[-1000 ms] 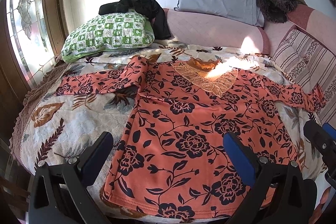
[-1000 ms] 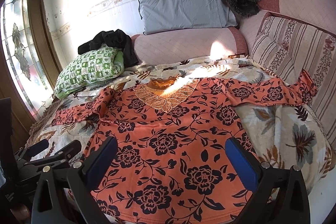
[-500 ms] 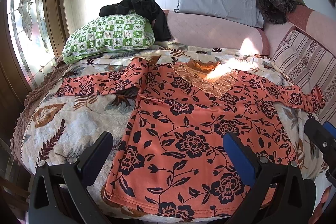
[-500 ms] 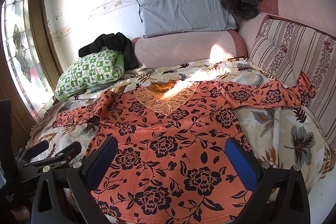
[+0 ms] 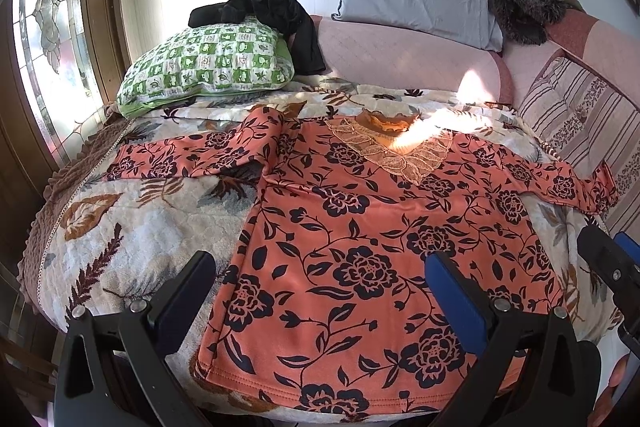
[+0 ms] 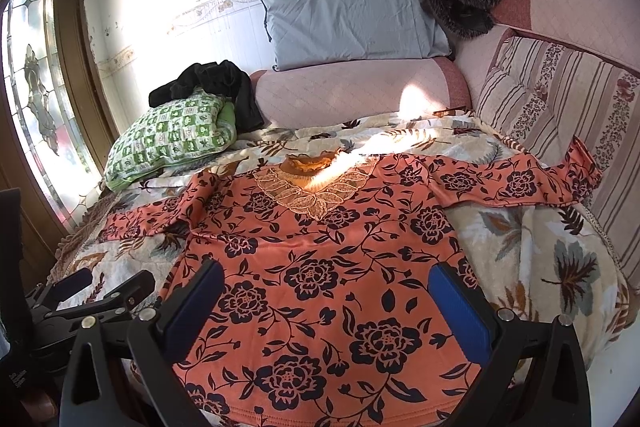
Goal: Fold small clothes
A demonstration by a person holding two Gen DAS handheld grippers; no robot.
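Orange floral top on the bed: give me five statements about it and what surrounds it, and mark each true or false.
1. The orange floral top lies spread flat on the leaf-print blanket. True.
2. Both sleeves are already folded across the body. False: each sleeve stretches outward to its own side.
3. The left tool is shut on the hem. False: it is open and holds nothing, with its fingers apart over the lower part of the top.
4. A black garment is draped over the green checked pillow. True.
5. The right tool grips the lace neckline. False: it is open and empty, near the hem end.
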